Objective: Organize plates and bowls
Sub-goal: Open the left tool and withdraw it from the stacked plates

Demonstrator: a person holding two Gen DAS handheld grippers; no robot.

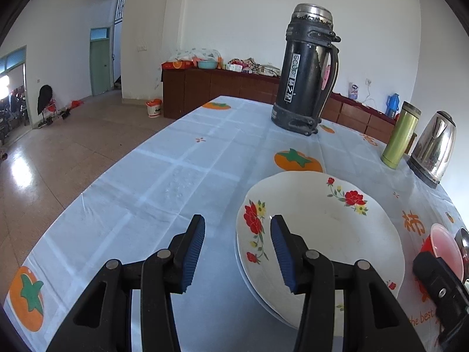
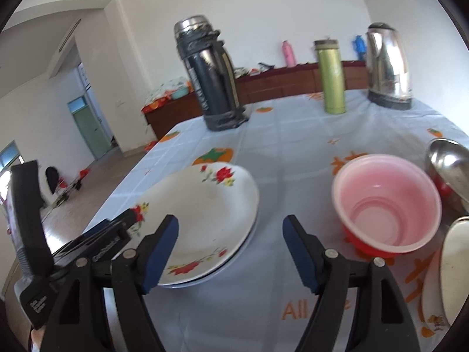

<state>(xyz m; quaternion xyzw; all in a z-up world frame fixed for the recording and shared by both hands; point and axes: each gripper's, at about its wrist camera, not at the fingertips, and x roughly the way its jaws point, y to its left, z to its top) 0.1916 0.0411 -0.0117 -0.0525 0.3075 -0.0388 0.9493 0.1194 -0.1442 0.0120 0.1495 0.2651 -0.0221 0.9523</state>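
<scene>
The left gripper (image 1: 237, 252) has its fingers parted and empty, the right one over the rim of the stacked flowered plates (image 1: 319, 234) on the desk (image 1: 164, 182). The right gripper (image 2: 230, 252) stands wide apart, holding nothing, between the plates and the pink bowl (image 2: 387, 202).

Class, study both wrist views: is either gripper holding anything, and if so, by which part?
Nothing is held. The left gripper has open jaws at the near rim of the stacked floral plates; the right gripper is open over bare tablecloth.
</scene>
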